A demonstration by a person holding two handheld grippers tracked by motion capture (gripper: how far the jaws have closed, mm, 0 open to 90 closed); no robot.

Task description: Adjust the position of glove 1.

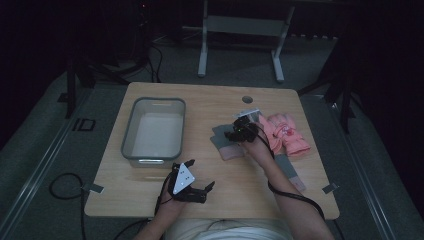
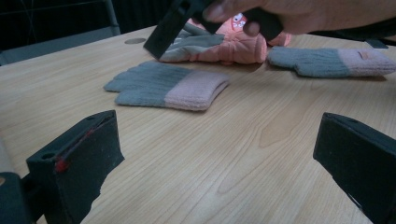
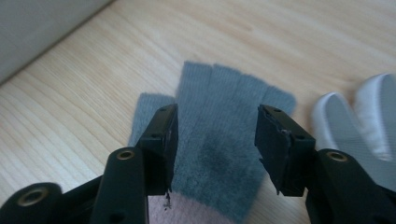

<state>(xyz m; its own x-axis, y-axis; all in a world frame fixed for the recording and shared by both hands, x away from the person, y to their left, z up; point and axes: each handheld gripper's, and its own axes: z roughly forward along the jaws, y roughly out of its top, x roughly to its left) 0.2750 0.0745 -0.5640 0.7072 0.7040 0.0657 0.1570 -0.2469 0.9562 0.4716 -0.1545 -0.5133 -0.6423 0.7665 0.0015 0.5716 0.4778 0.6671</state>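
The right gripper [image 3: 215, 144] is held half-open directly over the grey and pink glove [image 3: 219, 140] at centre frame, jaws astride it, nothing clenched. The left gripper [image 1: 200, 192], low in the high view, is spread wide on the table [image 1: 250, 195].

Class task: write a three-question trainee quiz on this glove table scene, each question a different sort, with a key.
1. True or false: the right tool has its jaws shut on the grey-and-pink knitted glove.
2. What lies nearest the grey plastic bin? A. that knitted glove B. the pink padded mitten
3. Fill in: the left tool is over the ____ edge of the wooden table.

Key: 1 false; 2 A; 3 near.
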